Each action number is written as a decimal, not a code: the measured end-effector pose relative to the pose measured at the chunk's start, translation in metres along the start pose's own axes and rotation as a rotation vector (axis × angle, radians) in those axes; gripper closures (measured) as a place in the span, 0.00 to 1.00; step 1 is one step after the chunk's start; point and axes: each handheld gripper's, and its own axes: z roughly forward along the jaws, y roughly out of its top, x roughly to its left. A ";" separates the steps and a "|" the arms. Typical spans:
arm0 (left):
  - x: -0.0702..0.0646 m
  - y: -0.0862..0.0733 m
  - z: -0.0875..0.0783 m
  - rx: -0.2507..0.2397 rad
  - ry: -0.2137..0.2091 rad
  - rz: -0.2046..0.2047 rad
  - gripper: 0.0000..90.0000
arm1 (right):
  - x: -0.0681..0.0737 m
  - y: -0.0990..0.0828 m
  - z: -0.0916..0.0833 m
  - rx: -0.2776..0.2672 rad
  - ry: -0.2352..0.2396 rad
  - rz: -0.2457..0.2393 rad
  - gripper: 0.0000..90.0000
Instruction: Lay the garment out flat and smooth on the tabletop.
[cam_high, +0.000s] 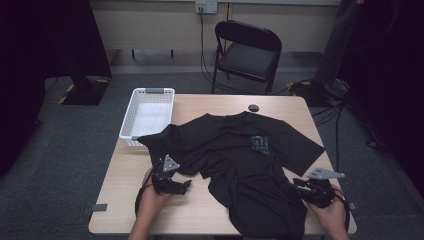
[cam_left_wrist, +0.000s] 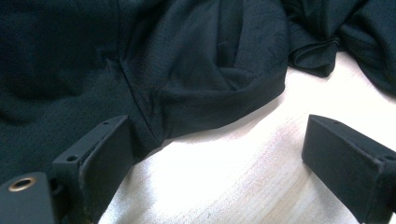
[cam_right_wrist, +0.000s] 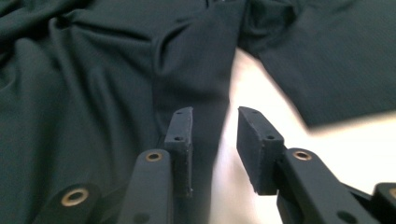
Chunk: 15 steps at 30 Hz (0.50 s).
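Hand-held gripper on the left (cam_high: 186, 185), jaws spread wide and empty over bare table (cam_high: 150, 215) just beside the black T-shirt (cam_high: 240, 160), facing a folded fabric edge. Hand-held gripper on the right (cam_high: 296, 182), jaws parted by a narrower gap, gripping nothing, one jaw over the garment's edge, the other over wood. Shirt sprawled rumpled across the middle of the table, hem hanging toward the near edge, one sleeve reaching the white basket (cam_high: 147, 116) at far left. Best, probably, to pinch a single layer at each edge, low and level. Free wood at near left and far right; small dark disc (cam_high: 253, 107) beyond the collar.
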 end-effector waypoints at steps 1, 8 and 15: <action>0.000 0.000 0.000 0.000 0.001 0.002 0.09 | 0.000 0.000 0.000 0.000 0.000 0.000 0.74; 0.000 0.000 0.000 0.000 0.001 0.003 0.09 | 0.002 -0.001 0.008 0.034 -0.001 -0.004 0.94; 0.000 0.000 0.000 0.001 0.001 0.003 0.09 | 0.001 -0.020 -0.014 0.034 0.009 -0.013 0.94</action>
